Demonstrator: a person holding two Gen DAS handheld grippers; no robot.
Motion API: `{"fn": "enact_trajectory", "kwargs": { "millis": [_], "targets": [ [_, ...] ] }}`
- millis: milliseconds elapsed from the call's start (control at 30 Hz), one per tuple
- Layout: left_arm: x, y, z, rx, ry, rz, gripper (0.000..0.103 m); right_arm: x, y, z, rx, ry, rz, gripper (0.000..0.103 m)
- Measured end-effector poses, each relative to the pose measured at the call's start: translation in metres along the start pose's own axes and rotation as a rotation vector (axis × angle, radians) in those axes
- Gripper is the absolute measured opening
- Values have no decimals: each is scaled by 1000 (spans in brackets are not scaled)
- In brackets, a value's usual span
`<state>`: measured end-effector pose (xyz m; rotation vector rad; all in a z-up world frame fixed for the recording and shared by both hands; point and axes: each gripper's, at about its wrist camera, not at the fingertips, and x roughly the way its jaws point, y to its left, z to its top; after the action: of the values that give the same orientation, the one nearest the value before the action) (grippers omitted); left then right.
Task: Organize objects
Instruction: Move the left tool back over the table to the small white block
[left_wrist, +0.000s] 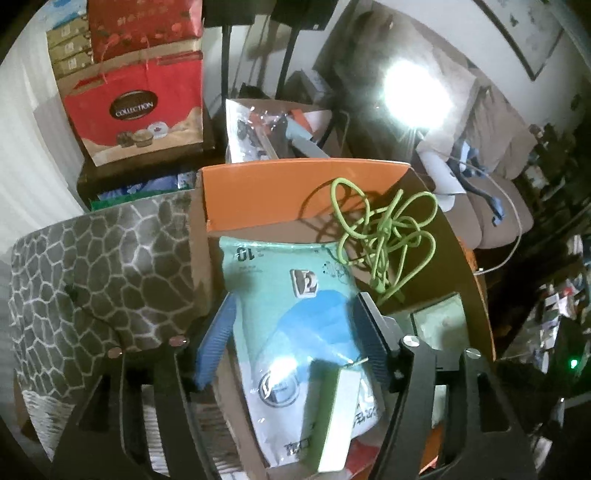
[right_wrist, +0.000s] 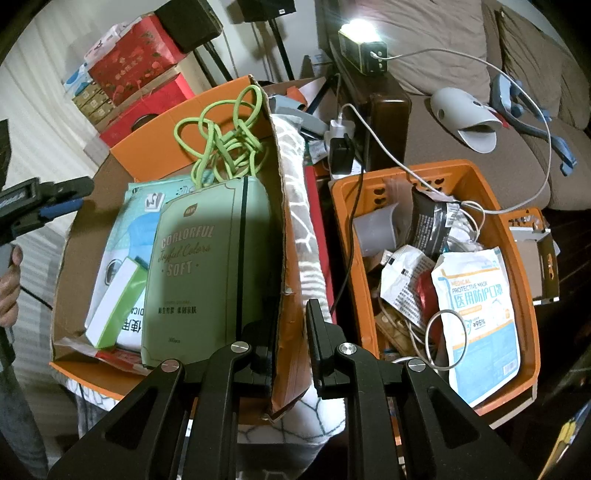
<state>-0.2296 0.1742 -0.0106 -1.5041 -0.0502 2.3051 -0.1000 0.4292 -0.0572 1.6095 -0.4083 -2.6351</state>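
An orange cardboard box (left_wrist: 295, 192) holds a teal mask pack (left_wrist: 288, 280), a small white-and-green box (left_wrist: 332, 417) lying on it, a tangled green cord (left_wrist: 380, 236) and a green tissue pack (right_wrist: 207, 266). My left gripper (left_wrist: 293, 339) hangs open just above the mask pack, its blue pads either side and not pressing on it. In the right wrist view the left gripper (right_wrist: 37, 203) shows at the left edge. My right gripper (right_wrist: 288, 317) is shut on the cardboard box's right wall (right_wrist: 284, 258).
An orange plastic basket (right_wrist: 524, 295) to the right holds a mask pack (right_wrist: 480, 314), cables and wrappers. A patterned blanket (right_wrist: 306, 221) lies between box and basket. Red gift bags (left_wrist: 140, 110) stand behind. A lamp (right_wrist: 364, 51) and a sofa (right_wrist: 443, 147) are at the back right.
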Motion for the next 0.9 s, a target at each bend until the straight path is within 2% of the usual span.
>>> {"fn": "enact_trajectory", "kwargs": {
  "millis": [133, 233, 333, 900],
  "targets": [
    [-11, -1, -7, 28, -24, 30, 71, 0, 0, 0, 0, 1, 1, 16],
    [-18, -4, -12, 51, -38, 56, 72, 0, 0, 0, 0, 0, 2, 16],
    [-24, -3, -17, 64, -57, 67, 81, -1, -1, -1, 3, -2, 5, 16],
    [-51, 0, -50, 130, -110, 115, 82, -2, -1, -1, 2, -3, 3, 16]
  ]
}}
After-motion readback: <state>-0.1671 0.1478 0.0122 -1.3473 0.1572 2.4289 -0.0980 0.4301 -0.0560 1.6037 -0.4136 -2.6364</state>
